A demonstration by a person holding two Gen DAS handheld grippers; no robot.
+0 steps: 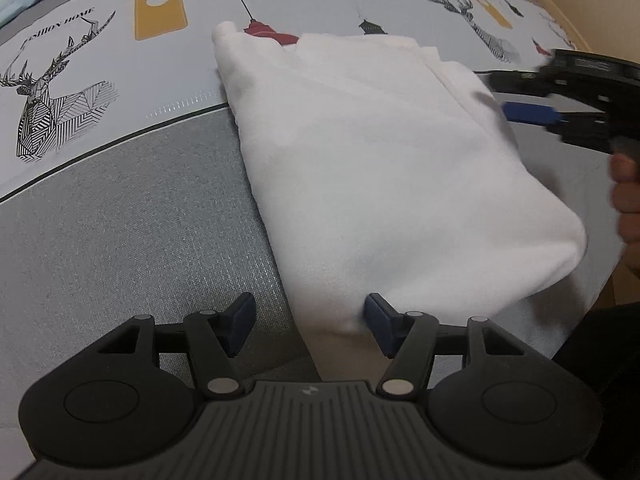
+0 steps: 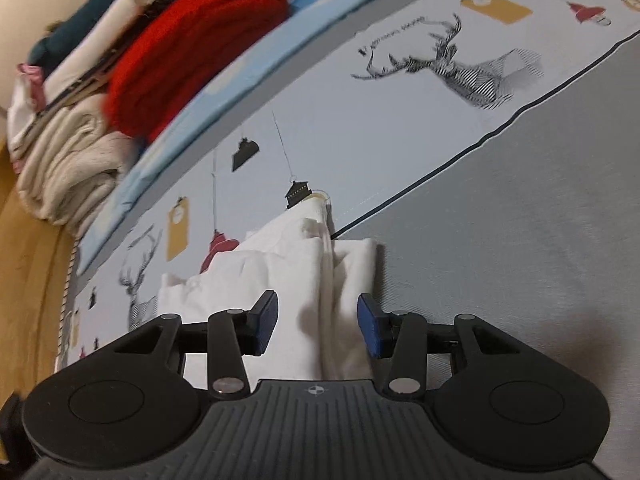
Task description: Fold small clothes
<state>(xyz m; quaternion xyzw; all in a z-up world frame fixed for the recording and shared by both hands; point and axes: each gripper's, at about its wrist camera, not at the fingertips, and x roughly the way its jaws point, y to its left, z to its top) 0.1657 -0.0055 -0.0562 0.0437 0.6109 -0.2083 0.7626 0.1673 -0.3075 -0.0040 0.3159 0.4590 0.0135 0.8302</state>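
On the printed bedsheet (image 1: 120, 160), a folded white garment (image 1: 380, 160) lay between both half-open, empty grippers, left (image 1: 310, 322) and right (image 2: 318, 326); another fold likely needed fresh grips on its edges.

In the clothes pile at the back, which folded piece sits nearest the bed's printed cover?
The red knit. It lies at the pile's right edge, by the blue strip bordering the cover; the cream and teal pieces lie further left.
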